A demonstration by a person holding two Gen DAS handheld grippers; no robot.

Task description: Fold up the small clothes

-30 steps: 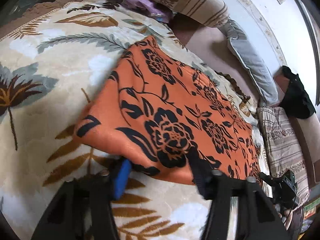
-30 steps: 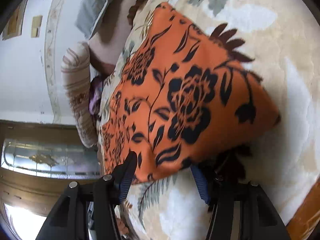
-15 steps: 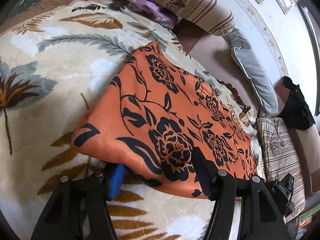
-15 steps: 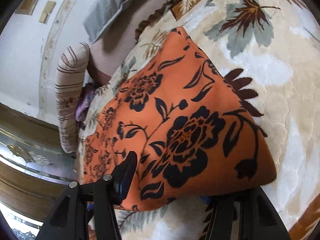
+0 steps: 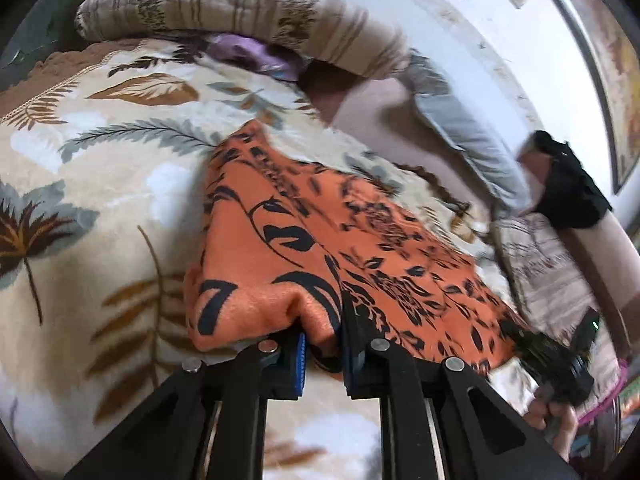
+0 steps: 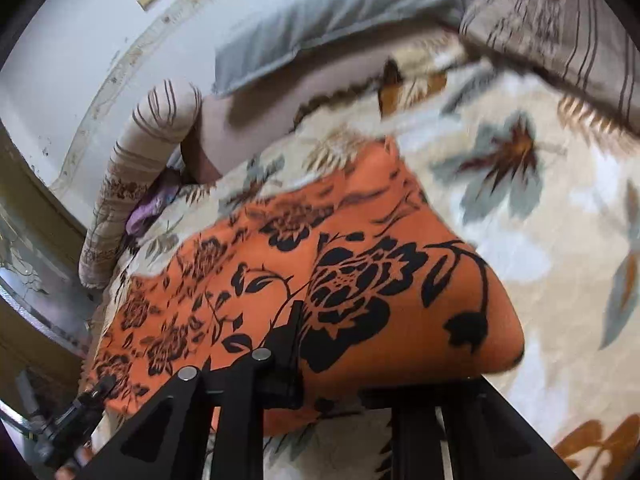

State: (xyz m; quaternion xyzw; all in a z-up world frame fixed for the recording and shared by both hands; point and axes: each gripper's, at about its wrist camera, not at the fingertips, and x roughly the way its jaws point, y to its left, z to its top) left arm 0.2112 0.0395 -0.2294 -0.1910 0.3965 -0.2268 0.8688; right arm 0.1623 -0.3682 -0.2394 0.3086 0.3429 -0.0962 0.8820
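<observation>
An orange cloth with black flowers [image 5: 320, 240] lies on a cream leaf-print blanket [image 5: 100, 168]. My left gripper [image 5: 323, 354] grips its near corner, jaws closing, with a bunched fold of fabric pinched between the blue pads [image 5: 299, 364]. In the right wrist view the same cloth [image 6: 360, 280] fills the middle. My right gripper [image 6: 336, 364] is closing on its near edge. One finger [image 6: 294, 336] lies on top of the fabric and the other is hidden beneath it. Each gripper also shows at the edge of the other's view: right gripper [image 5: 560, 368], left gripper [image 6: 68, 420].
A striped bolster [image 5: 240, 4] and a purple garment [image 5: 248, 54] lie at the far end of the bed. A grey pillow [image 5: 468, 144] rests along the white wall. A black garment [image 5: 568, 188] and a striped pillow [image 5: 552, 276] sit at the right.
Both grippers went from open around the cloth's edge to closed on it. The gripped edge has lifted and bunched. The right wrist view has rolled.
</observation>
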